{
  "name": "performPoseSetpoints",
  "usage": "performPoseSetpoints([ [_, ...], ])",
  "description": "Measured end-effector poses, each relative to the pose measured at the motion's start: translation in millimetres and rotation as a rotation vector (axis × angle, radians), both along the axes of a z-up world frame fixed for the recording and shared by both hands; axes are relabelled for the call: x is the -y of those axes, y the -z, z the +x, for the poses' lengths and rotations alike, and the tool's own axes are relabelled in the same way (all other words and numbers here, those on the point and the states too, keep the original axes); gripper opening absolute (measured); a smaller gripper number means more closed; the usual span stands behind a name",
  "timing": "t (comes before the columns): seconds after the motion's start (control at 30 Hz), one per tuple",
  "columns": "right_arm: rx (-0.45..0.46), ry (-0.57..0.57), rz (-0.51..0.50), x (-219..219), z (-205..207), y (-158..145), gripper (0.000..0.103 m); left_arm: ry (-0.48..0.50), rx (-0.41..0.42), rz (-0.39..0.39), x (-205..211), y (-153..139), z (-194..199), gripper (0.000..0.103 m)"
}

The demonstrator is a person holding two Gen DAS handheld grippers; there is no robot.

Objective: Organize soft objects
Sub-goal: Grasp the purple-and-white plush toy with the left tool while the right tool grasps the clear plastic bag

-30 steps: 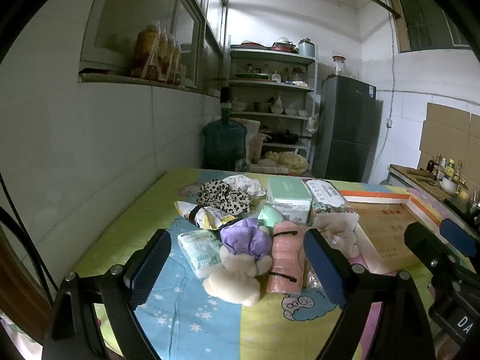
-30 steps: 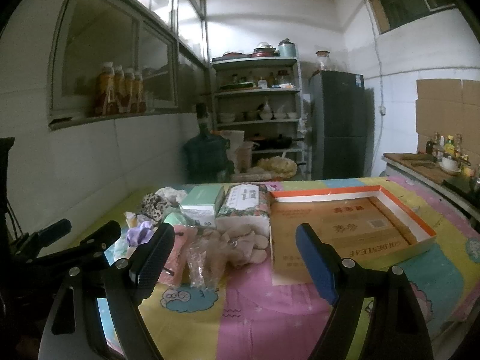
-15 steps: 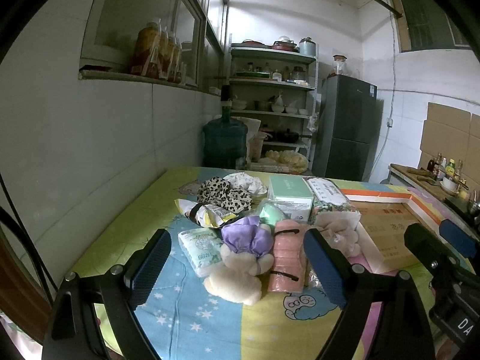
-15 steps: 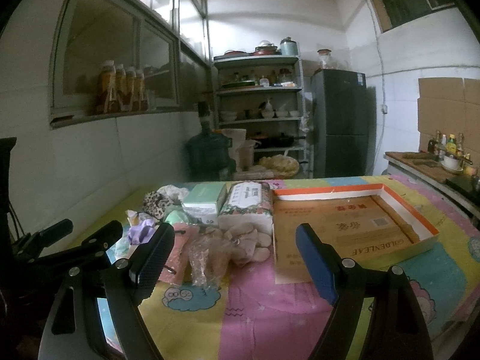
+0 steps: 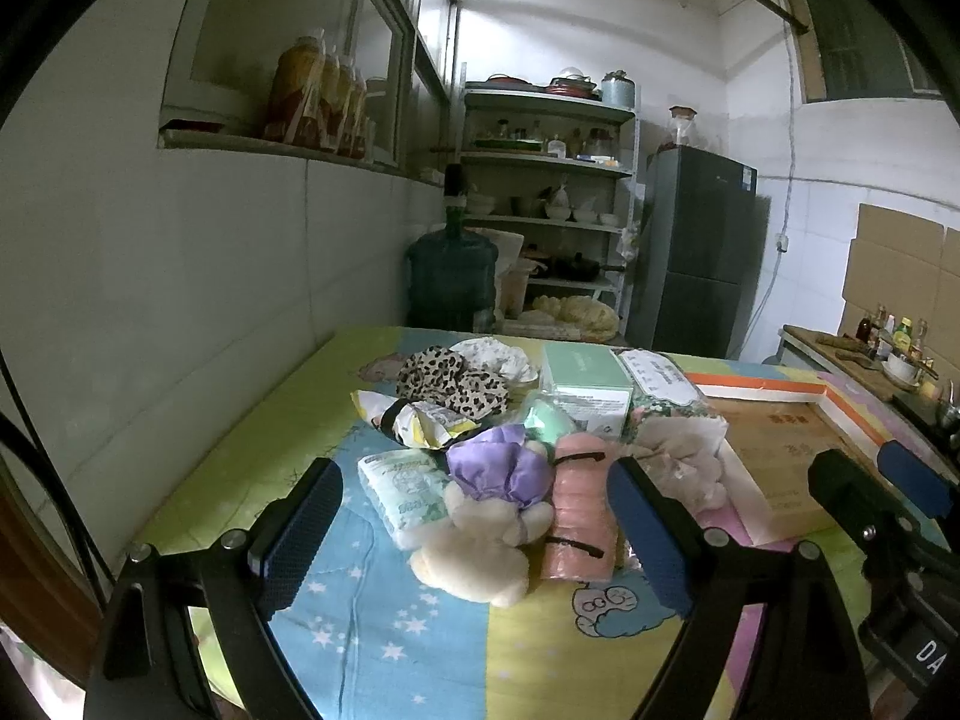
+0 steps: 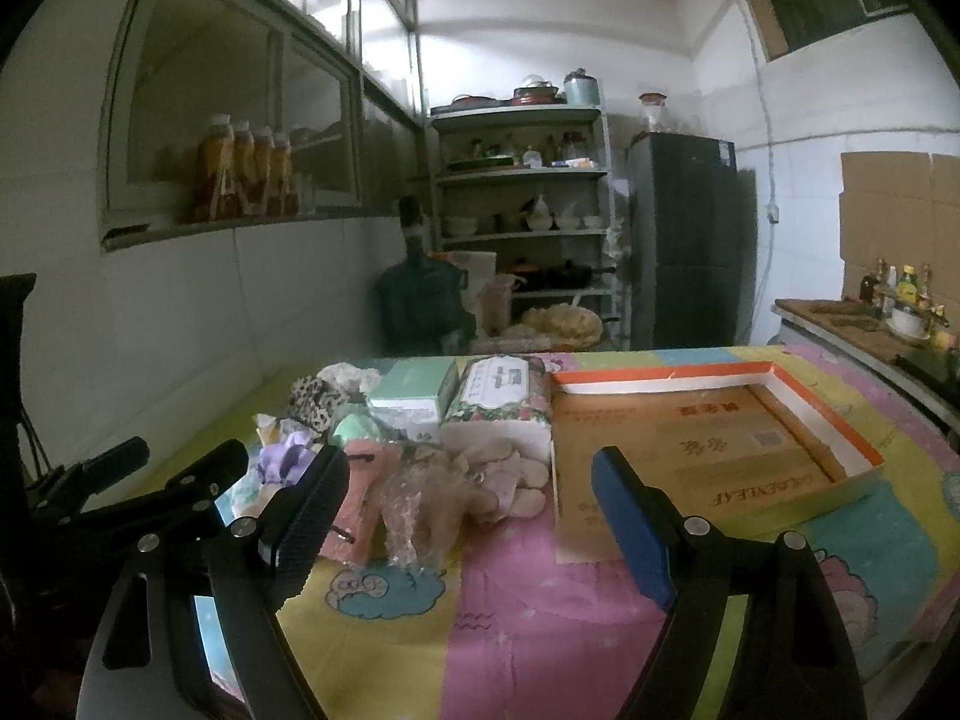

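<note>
A pile of soft things lies on the colourful table. In the left wrist view a cream plush toy [image 5: 474, 552] with a purple cloth [image 5: 498, 468] lies in front, a pink rolled towel [image 5: 579, 510] to its right, a white wipes pack [image 5: 405, 489] to its left, a leopard-print cloth [image 5: 453, 378] behind. My left gripper [image 5: 474, 540] is open and empty, just short of the plush toy. My right gripper [image 6: 471, 525] is open and empty, near a clear bag [image 6: 420, 504] and beige plush slippers [image 6: 504, 471]. An open cardboard box [image 6: 708, 450] lies on the right.
A green tissue box [image 6: 414, 396] and a floral tissue pack [image 6: 501, 399] stand behind the pile. The wall runs along the table's left side. A water jug [image 5: 453, 282], shelves and a fridge [image 5: 699, 252] stand beyond the far edge.
Both grippers have crept slightly forward toward the pile. Nothing was picked up or moved.
</note>
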State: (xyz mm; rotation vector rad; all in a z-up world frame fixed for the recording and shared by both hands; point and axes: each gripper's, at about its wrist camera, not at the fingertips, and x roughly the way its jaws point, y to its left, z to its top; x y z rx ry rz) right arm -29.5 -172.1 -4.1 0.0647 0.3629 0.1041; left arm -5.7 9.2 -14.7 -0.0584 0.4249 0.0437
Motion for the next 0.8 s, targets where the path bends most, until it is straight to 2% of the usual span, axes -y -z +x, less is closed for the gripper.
performPoseSetpoints([
  [0.43,-0.119,-0.132,0.003,-15,29,36,0.085,-0.022,-0.060,-0.037,-33,19,16,0.090],
  [0.8,-0.215,-0.122,-0.001,-18,78,62,0.085,0.026,-0.102,-0.065,-39,27,47,0.090],
])
